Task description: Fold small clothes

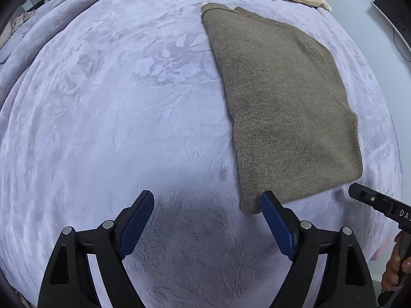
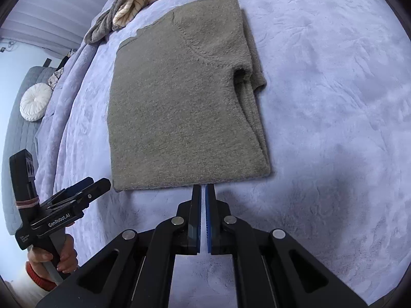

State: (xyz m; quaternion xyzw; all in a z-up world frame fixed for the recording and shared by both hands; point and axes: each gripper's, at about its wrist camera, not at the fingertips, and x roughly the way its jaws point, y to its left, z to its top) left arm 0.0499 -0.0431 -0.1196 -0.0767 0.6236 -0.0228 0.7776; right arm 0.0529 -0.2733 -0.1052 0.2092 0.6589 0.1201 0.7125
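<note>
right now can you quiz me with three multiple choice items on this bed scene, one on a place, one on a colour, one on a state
1. Where does the folded sweater lie?
A. on the lavender blanket
B. on a wooden chair
C. inside a basket

2. What colour is the folded sweater?
A. bright red
B. olive-brown
C. white

3. How do the two tools stand?
A. both wide open
B. left tool open, right tool shut and empty
C. both clamped on the sweater

Key: 1 A, it lies flat on the blanket; 2 B, the knit is olive-brown in both views; 3 B, the left pads stand far apart while the right pads nearly meet, with no cloth between them.
</note>
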